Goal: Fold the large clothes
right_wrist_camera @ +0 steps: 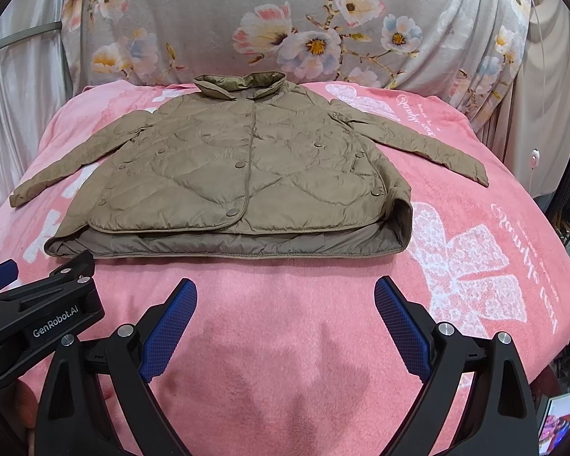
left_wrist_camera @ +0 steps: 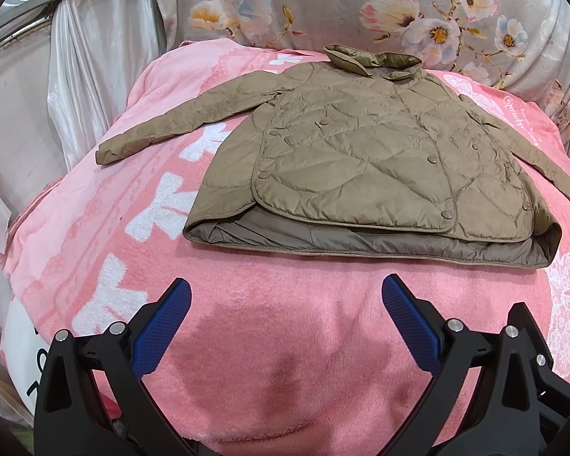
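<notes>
A tan quilted jacket (left_wrist_camera: 361, 152) (right_wrist_camera: 239, 174) lies flat and face up on a pink blanket (left_wrist_camera: 266, 323) (right_wrist_camera: 285, 323). It is snapped shut, collar at the far end, hem nearest me. Both sleeves are spread out to the sides. My left gripper (left_wrist_camera: 285, 288) hovers open over bare blanket just short of the hem, nothing between its blue pads. My right gripper (right_wrist_camera: 285, 288) is open too, also short of the hem and holding nothing. In the right wrist view the left gripper's body (right_wrist_camera: 38, 319) shows at the lower left.
A grey floral cloth (left_wrist_camera: 361, 7) (right_wrist_camera: 285, 19) rises behind the blanket. White plastic sheeting (left_wrist_camera: 76, 76) hangs on the left. The blanket drops off at its right edge (right_wrist_camera: 551, 285), with dark clutter beyond. A small photo (right_wrist_camera: 558, 418) sits at the lower right.
</notes>
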`<state>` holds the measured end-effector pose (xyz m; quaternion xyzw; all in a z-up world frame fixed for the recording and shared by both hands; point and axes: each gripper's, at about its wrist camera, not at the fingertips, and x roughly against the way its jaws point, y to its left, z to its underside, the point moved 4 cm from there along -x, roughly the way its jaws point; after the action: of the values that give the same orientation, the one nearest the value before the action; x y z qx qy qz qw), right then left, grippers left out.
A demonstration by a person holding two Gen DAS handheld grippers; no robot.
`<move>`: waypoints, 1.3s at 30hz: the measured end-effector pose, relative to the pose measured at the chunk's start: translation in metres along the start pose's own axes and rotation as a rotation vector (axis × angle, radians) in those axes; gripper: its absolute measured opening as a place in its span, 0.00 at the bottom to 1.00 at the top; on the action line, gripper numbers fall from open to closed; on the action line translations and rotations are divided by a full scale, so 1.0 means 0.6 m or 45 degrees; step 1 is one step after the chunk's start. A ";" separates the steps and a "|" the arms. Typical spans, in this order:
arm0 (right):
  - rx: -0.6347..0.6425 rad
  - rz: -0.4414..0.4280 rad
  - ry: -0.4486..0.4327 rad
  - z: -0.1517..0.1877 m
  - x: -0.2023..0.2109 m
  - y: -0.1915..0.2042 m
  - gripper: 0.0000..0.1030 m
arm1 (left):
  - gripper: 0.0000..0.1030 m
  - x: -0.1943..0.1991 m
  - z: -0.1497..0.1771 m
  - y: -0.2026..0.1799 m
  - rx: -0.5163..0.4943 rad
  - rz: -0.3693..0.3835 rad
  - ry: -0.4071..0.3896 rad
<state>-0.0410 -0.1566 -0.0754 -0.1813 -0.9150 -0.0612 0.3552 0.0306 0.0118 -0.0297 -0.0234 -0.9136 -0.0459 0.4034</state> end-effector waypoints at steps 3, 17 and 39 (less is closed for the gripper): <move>0.001 0.000 0.001 0.003 -0.001 0.000 0.90 | 0.95 0.000 0.000 0.002 0.000 -0.001 0.000; -0.002 -0.004 0.008 0.010 -0.006 0.000 0.90 | 0.95 -0.006 0.013 0.003 -0.003 -0.004 0.007; -0.172 -0.066 0.040 -0.064 -0.099 -0.100 0.90 | 0.95 -0.079 -0.038 0.000 0.022 0.028 0.072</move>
<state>0.0007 -0.2386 -0.0860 -0.1801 -0.9075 -0.1348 0.3548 0.0794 0.0090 -0.0495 -0.0285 -0.9018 -0.0340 0.4298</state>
